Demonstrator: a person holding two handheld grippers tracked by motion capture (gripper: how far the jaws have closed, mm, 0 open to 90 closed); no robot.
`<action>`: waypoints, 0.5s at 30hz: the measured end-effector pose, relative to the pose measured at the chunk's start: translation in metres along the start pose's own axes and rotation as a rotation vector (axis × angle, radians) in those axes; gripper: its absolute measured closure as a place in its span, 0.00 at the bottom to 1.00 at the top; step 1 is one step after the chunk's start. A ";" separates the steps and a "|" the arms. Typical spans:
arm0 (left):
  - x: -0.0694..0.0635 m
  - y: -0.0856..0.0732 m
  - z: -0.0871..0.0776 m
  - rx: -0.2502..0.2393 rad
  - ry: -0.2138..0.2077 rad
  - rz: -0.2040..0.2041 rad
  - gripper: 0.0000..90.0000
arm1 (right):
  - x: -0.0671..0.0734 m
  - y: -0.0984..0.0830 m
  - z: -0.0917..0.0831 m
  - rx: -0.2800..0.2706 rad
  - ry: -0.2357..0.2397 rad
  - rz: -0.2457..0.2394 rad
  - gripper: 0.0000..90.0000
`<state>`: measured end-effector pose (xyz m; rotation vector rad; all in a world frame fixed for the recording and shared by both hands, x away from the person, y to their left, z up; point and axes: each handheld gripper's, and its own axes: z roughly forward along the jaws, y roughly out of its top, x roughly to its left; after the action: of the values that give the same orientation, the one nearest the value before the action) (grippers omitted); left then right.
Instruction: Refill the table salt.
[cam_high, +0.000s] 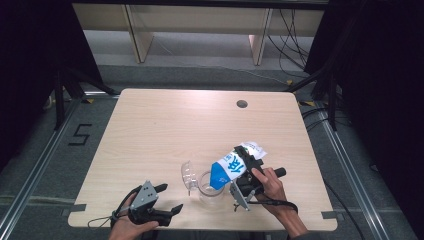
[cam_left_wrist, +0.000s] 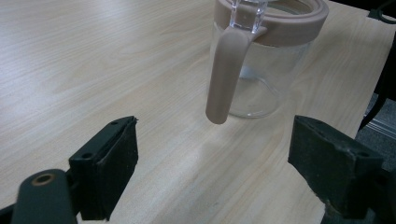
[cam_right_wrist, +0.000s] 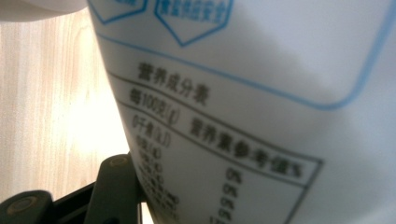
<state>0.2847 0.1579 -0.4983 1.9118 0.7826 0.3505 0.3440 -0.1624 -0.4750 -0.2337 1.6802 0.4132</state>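
Clearly the right tool (cam_high: 243, 172) grips a tilted white-and-blue bag (cam_high: 234, 166) over the glass jar (cam_high: 210, 187); contents could miss its mouth. Released, the left tool (cam_high: 162, 199) steadies nothing, so a nudge might shift the jar across the desk (cam_high: 165, 125).

Light wood table (cam_high: 150, 130), grey floor (cam_high: 45, 165), dark curtains (cam_high: 30, 60)

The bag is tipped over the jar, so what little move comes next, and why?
Probably tip the bag a little steeper. The right gripper holds it slanted, low corner over the jar mouth, and the jar looks empty. The left gripper waits open beside it.
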 end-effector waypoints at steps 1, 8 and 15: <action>0.000 0.000 0.000 0.003 0.002 -0.002 0.17 | 0.000 0.000 0.000 -0.005 0.000 -0.001 0.52; 0.000 0.000 0.000 0.000 -0.004 -0.001 0.17 | 0.000 0.001 0.000 -0.009 -0.005 -0.008 0.52; 0.000 0.000 0.001 0.001 -0.008 -0.008 0.17 | 0.002 0.003 -0.002 0.011 -0.018 -0.021 0.52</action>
<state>0.2851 0.1572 -0.4992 1.9096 0.7853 0.3366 0.3410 -0.1606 -0.4766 -0.2387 1.6607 0.3900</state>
